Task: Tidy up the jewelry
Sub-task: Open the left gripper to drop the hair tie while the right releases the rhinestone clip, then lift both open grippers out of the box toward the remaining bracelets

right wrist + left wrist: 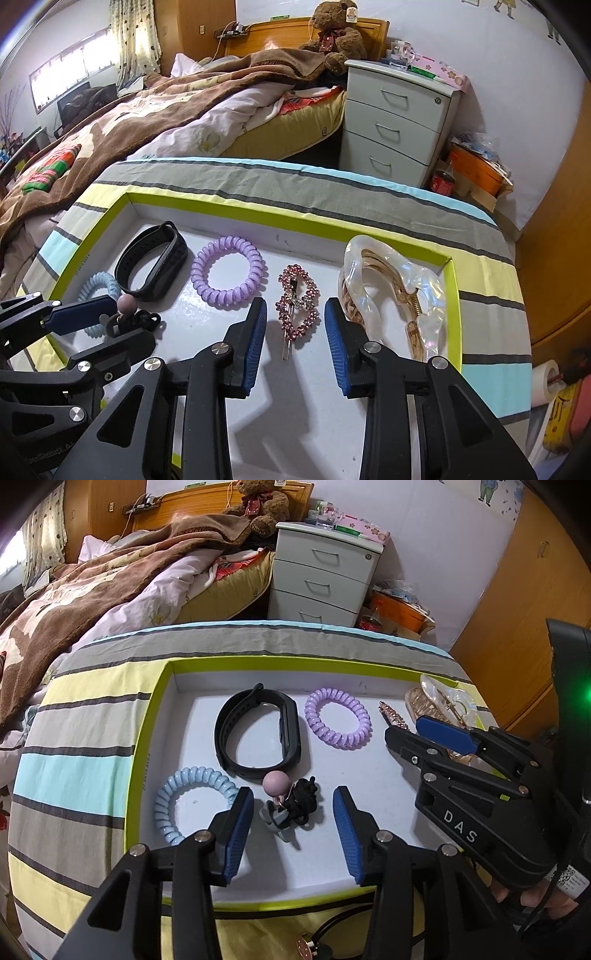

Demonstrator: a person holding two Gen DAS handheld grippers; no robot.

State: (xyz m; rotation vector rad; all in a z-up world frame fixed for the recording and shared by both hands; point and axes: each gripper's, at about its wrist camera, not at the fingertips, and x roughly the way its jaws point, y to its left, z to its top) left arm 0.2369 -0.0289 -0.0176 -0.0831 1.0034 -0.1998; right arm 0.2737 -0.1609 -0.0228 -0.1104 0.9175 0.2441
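The right gripper (295,347) is open with the pink clip (297,308) lying between its pads, long way pointing up the tray (453,295), and the left gripper (293,834) is open too, with the black hair tie (301,801) lying between its pads.

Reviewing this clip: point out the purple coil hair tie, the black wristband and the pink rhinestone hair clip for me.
purple coil hair tie (320,726): left wrist view, on its left coils.
black wristband (291,734): left wrist view, on its thick right side.
pink rhinestone hair clip (297,304): right wrist view, on its jewelled middle.
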